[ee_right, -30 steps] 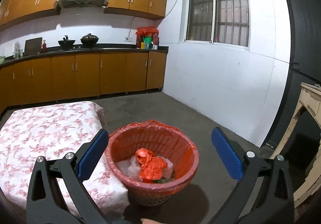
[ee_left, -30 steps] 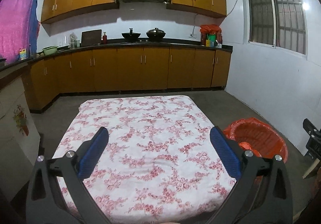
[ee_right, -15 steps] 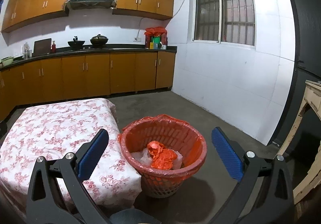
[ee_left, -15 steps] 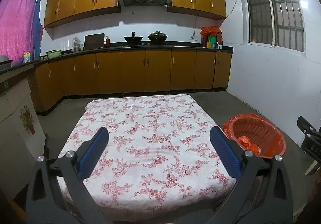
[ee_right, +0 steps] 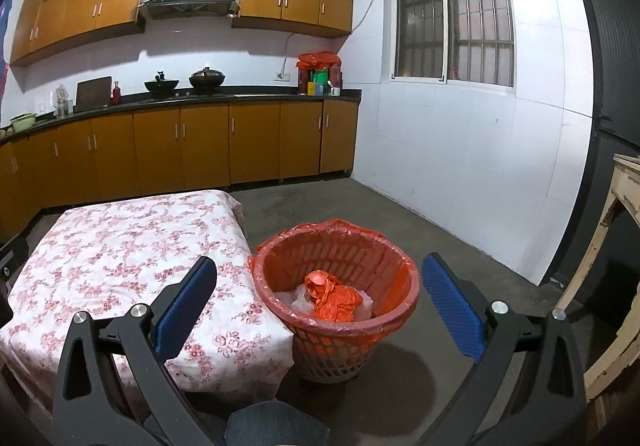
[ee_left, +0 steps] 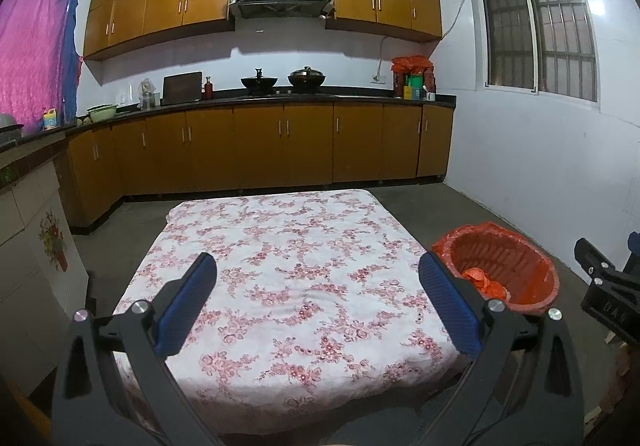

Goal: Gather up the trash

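My left gripper [ee_left: 318,302] and right gripper [ee_right: 318,304] both hang spread wide with nothing between their pads. The trash [ee_right: 334,296], crumpled orange and clear plastic, already lies inside the red basket [ee_right: 400,312], which stands on the floor just beside the table [ee_left: 288,246]. I see nothing loose on the flowered cloth, so I judge the collecting is done. What is left is to scan the table edges and floor for stray scraps, grippers held clear. Compared with 1 second ago, both views sit higher and further back, showing more of the table and basket.
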